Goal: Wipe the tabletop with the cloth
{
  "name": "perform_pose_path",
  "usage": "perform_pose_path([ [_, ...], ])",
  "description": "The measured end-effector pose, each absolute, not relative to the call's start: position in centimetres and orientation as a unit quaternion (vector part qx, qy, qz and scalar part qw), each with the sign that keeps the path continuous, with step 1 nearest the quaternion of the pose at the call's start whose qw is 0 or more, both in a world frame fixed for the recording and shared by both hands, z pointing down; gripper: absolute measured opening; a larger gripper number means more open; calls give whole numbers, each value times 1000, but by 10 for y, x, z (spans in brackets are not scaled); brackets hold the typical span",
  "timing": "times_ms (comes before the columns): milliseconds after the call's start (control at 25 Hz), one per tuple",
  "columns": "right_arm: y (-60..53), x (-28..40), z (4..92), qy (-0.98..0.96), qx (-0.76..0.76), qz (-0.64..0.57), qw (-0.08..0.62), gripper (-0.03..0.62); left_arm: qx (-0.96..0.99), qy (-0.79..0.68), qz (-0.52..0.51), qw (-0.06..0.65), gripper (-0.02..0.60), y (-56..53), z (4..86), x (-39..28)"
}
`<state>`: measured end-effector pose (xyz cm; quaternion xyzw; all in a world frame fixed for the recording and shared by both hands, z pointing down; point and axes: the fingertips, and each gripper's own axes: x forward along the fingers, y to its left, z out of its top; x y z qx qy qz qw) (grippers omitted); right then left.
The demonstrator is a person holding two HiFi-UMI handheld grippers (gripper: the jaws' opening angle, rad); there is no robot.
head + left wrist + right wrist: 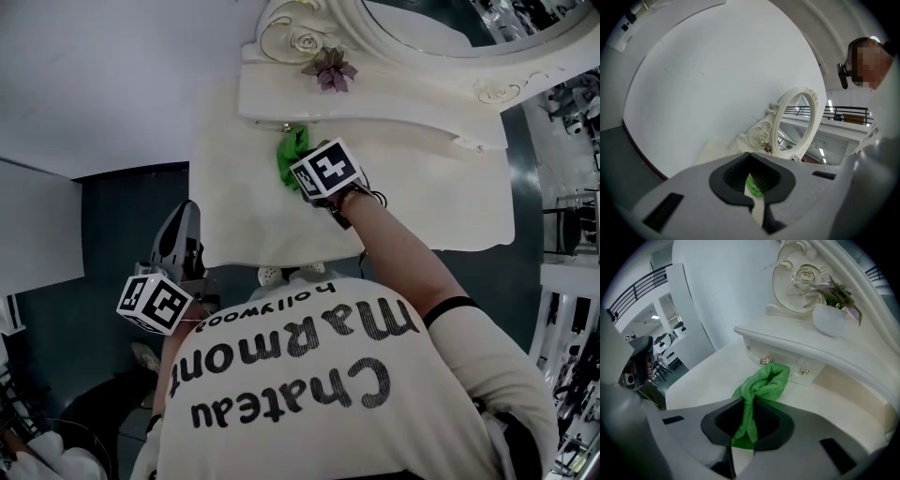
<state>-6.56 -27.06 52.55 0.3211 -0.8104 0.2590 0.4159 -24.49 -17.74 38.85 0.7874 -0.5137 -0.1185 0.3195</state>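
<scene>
My right tool [743,426] pinches the bunched green microfibre cloth [764,380] by one end, so the rest lies on the cream-white tabletop [422,192], right back against the white brass-knobbed drawer front [785,357]. My left tool [758,190] hangs off the near edge, pressed together on nothing — clear of the wiping.

The shirt [309,375] carries "Chateau Marmont" in big dark letters and smaller "hollywood" (all seen upside down).

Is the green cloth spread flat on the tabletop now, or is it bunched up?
Bunched up: the green cloth is a twisted wad pinched in the right gripper, its front end on the tabletop.
</scene>
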Motion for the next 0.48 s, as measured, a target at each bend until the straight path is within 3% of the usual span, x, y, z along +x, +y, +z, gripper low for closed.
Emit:
perform_pose_path([
  [480,-270,-10,526,-802,332,290,403,69,786,-525,-120,305,9,-176,363,-201],
])
